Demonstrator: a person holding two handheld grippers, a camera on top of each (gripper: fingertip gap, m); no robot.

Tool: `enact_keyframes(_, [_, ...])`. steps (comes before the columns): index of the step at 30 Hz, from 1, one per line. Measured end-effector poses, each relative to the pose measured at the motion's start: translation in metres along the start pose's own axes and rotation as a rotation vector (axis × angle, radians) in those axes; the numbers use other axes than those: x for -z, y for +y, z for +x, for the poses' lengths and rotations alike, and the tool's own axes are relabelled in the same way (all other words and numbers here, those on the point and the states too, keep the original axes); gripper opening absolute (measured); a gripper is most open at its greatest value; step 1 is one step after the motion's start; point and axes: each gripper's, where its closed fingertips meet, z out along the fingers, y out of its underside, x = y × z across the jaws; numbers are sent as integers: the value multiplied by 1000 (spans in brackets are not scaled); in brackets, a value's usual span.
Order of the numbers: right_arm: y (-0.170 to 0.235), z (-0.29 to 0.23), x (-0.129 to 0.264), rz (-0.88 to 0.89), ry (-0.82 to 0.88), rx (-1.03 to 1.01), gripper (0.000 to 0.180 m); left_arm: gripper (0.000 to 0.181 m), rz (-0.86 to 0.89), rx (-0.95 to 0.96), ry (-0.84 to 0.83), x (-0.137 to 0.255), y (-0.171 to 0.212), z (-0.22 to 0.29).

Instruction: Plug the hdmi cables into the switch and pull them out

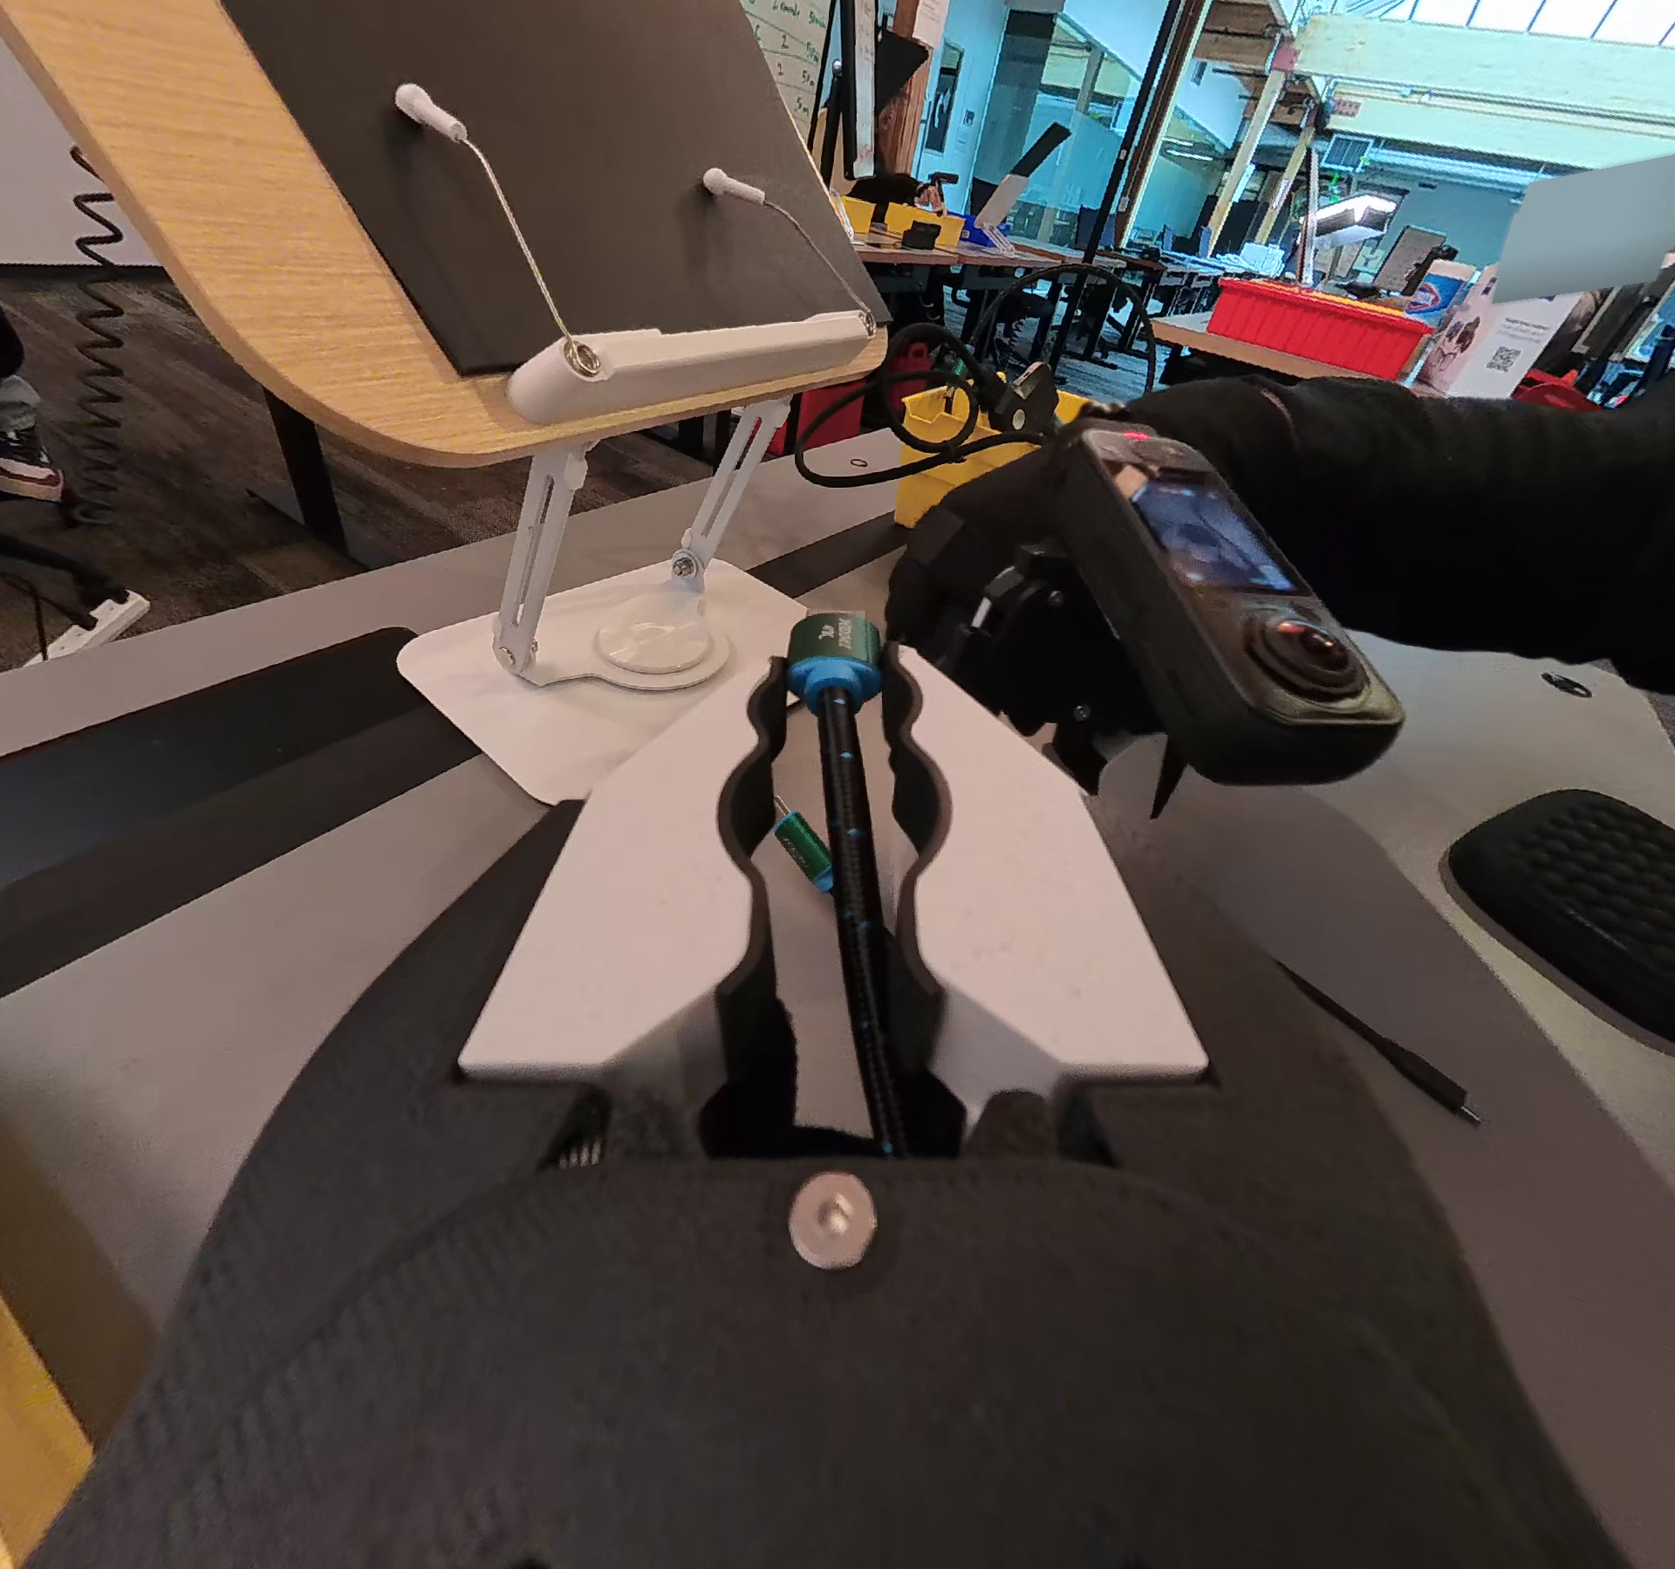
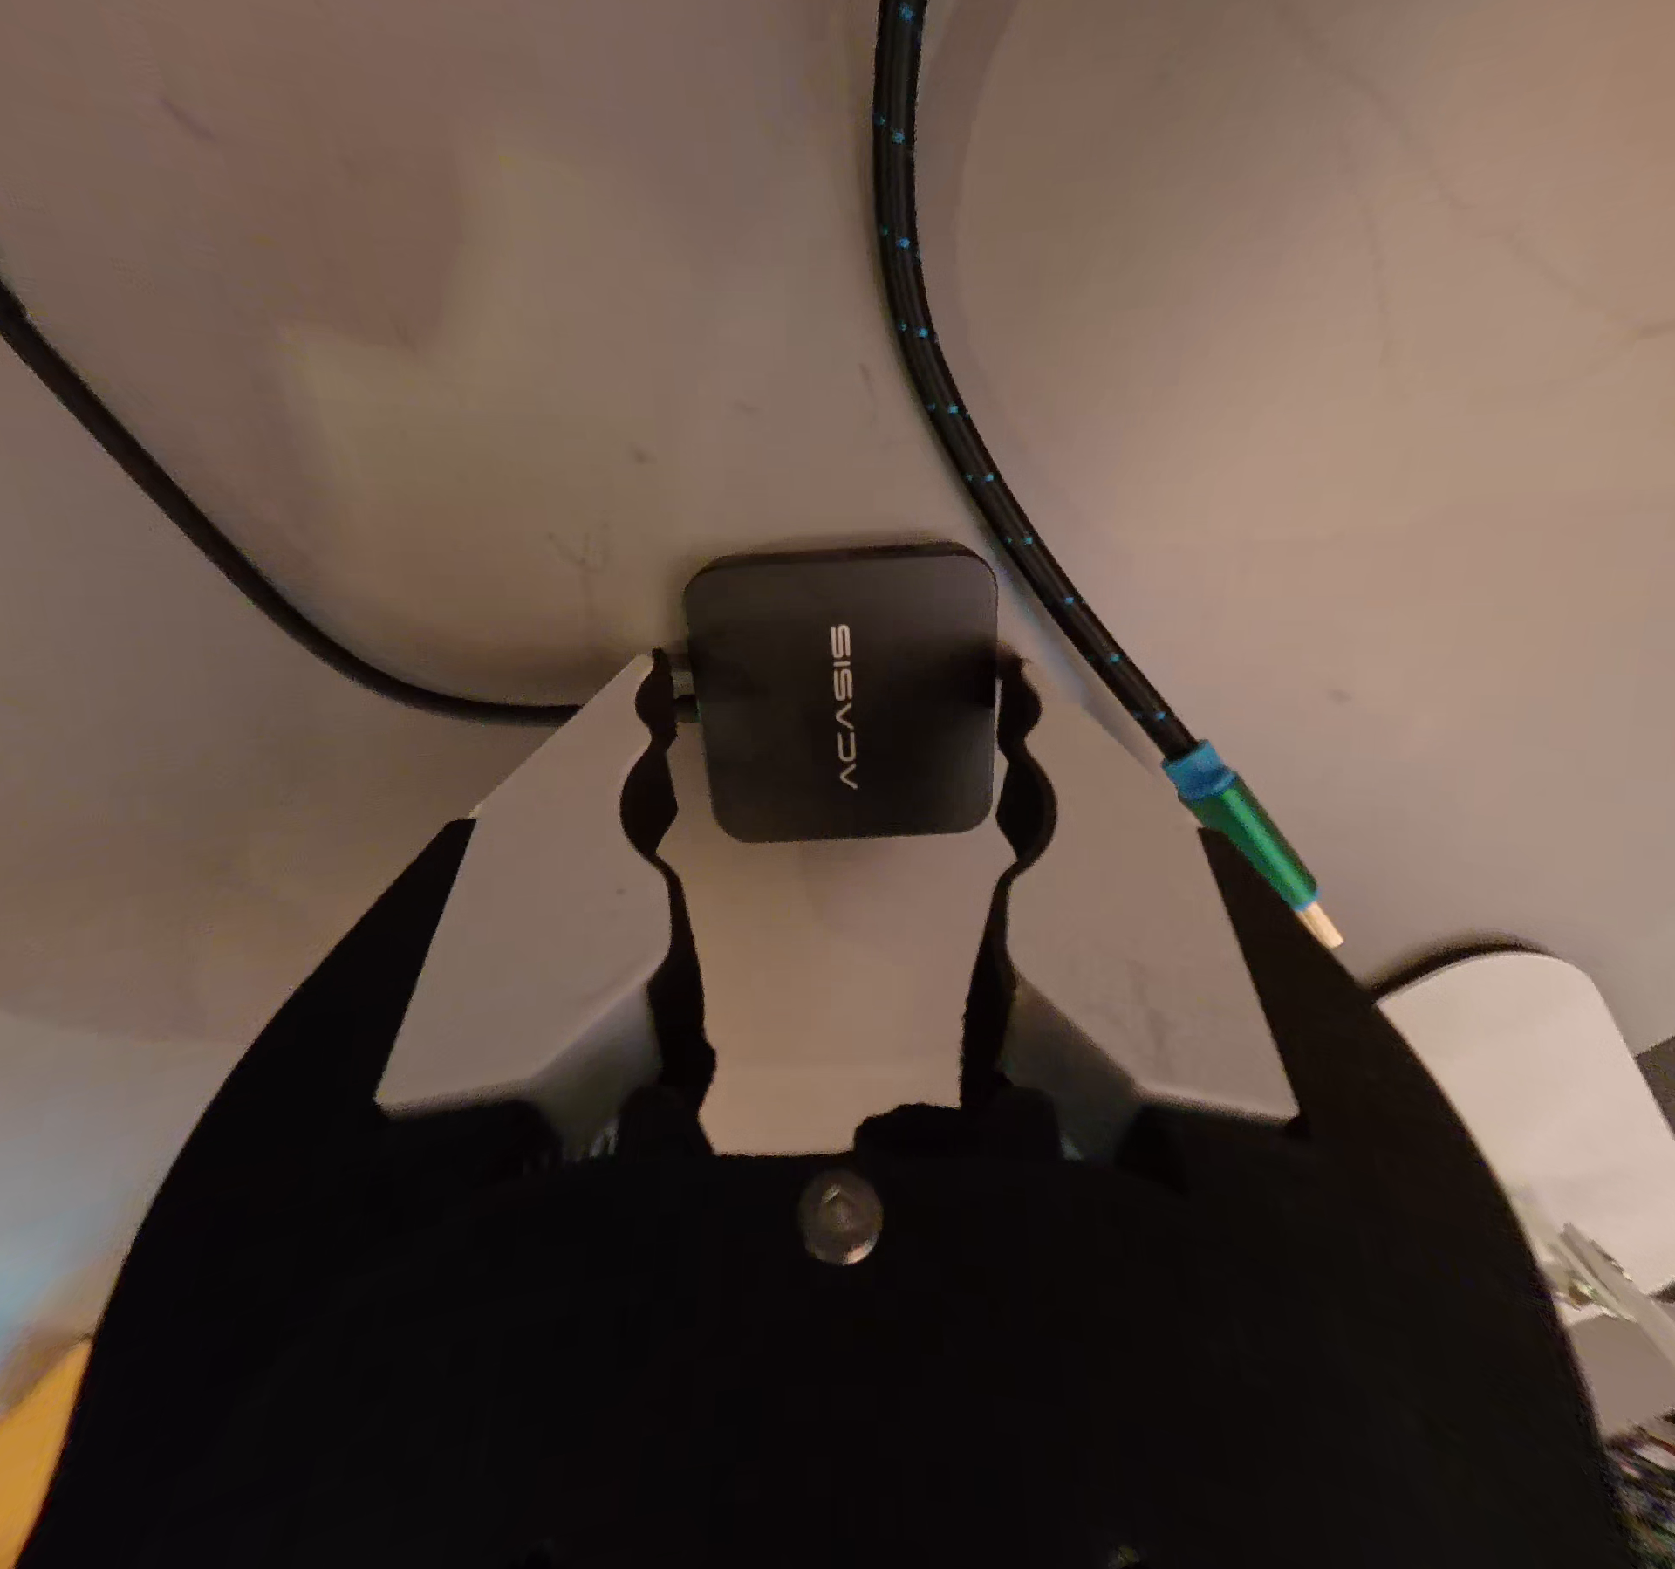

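Here the left gripper (image 1: 834,682) is squeezed onto a green plug (image 1: 832,639) right at its tips, and the plug's black cable with blue dots (image 1: 852,882) runs back between the two white fingers (image 1: 653,873) toward the camera. A second small green plug (image 1: 802,845) lies on the grey desk (image 1: 227,963) under those fingers. Just past the tips and to their right, a hand in a black glove (image 1: 979,555) holds the other gripper, which has a black camera (image 1: 1215,592) on it. Ahead and to the left stands a white stand (image 1: 580,619) with a wooden board (image 1: 272,238) on top. The right gripper (image 2: 838,673) points down at the desk, and the black switch box (image 2: 843,691) sits between its fingers. The right fingertip touches the box's side, but the left one has a small gap, where a dark plug (image 2: 680,682) goes into the box. To the right of this gripper, another dotted cable (image 2: 943,401) ends in a loose green plug (image 2: 1251,845) on the desk.
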Motion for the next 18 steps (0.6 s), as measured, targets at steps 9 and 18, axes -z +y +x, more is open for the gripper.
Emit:
enact_keyframes(9, [-2, -8, 0, 32, 19, -66, 64, 18, -4, 1, 3, -1, 2, 0])
enact_keyframes(18, [19, -12, 13, 153, 98, -297, 63, 19, -12, -14, 19, -4, 3, 6])
